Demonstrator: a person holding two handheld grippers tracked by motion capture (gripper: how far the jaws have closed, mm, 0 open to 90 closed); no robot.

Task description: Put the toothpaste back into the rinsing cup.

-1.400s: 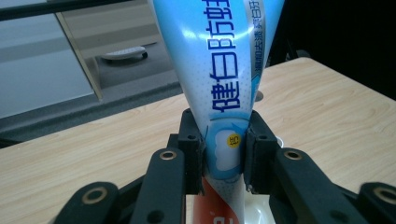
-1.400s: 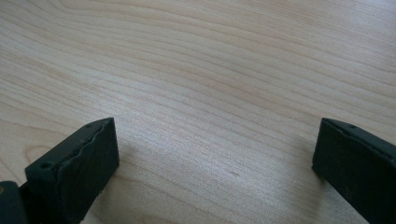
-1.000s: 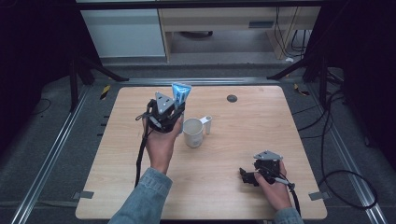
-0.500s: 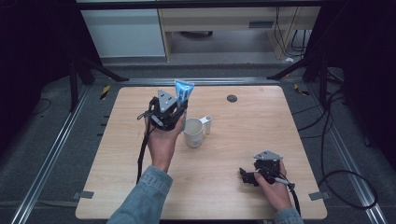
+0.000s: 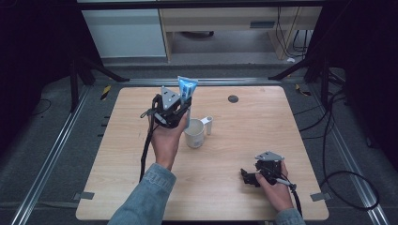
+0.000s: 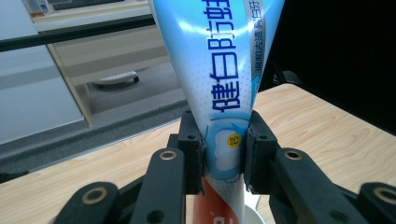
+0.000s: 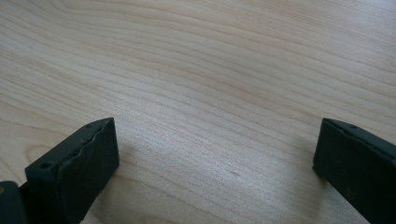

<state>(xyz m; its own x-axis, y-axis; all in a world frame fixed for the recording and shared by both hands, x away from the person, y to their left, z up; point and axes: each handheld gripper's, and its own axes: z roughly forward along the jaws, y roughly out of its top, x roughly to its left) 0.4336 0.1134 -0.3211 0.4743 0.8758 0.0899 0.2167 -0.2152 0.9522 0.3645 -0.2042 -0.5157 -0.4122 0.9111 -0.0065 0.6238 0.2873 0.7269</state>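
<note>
Taking the white mug (image 5: 194,133) near the middle of the wooden table (image 5: 141,187) as the landmark: just to its left, the person's left hand (image 5: 165,140) holds the left gripper (image 5: 176,110) raised, close beside the mug's rim. Its jaws are pressed onto a blue and white toothpaste tube (image 5: 186,93), pinching it low on its body, so that the flat crimped end stands up above the gripper. In the left gripper view the two black jaws squeeze the tube (image 6: 219,93) from both sides, blue printed characters run up its face, and the mug's white rim (image 6: 252,215) shows directly below it. The mug's handle points right. Beyond the mug, to its upper right, a small dark round thing (image 5: 233,99) lies on the table. Well to the mug's lower right, the right hand (image 5: 277,190) rests the right gripper (image 5: 248,177) on the table; in the right gripper view its jaws stand wide apart over bare wood (image 7: 210,93), holding nothing.
</note>
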